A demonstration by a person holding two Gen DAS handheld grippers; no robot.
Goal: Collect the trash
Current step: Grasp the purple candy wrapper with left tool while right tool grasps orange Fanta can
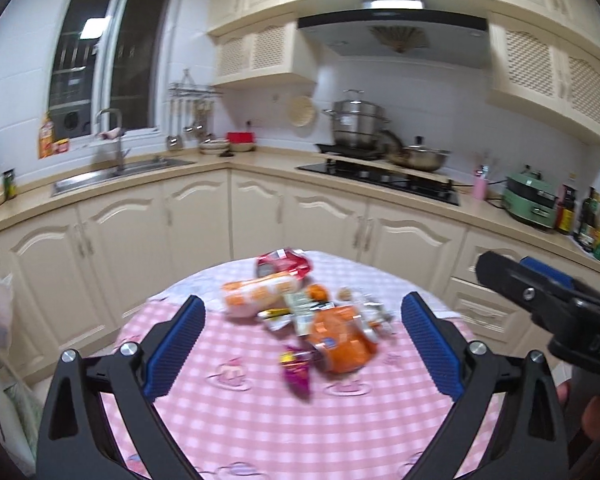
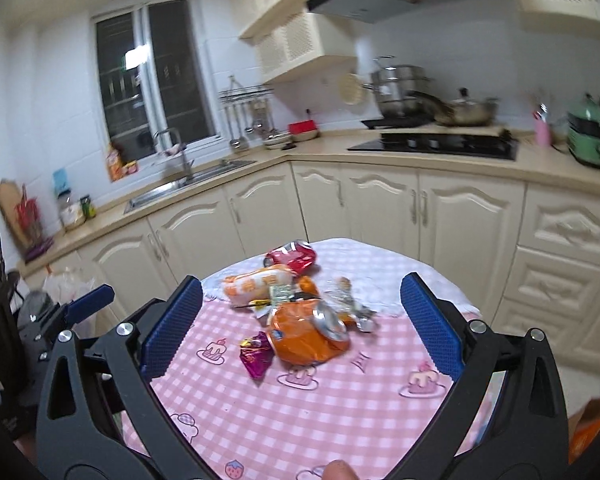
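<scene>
We find the left claw (image 1: 302,336) with its jaws spread wide, the blue ribbed pads (image 1: 178,344) well apart and nothing between them, held level and facing forward. The right claw (image 2: 300,328) stands likewise, jaws wide, pads (image 2: 430,326) clear of any contact. In the left wrist view the right claw (image 1: 540,292) shows at the right edge, just beside and slightly ahead of the left; its fingertip gap cannot be judged there. In the right wrist view the left claw (image 2: 80,304) appears low at the left edge. A fingertip (image 2: 338,470) of the holding hand shows at the bottom of that view.
</scene>
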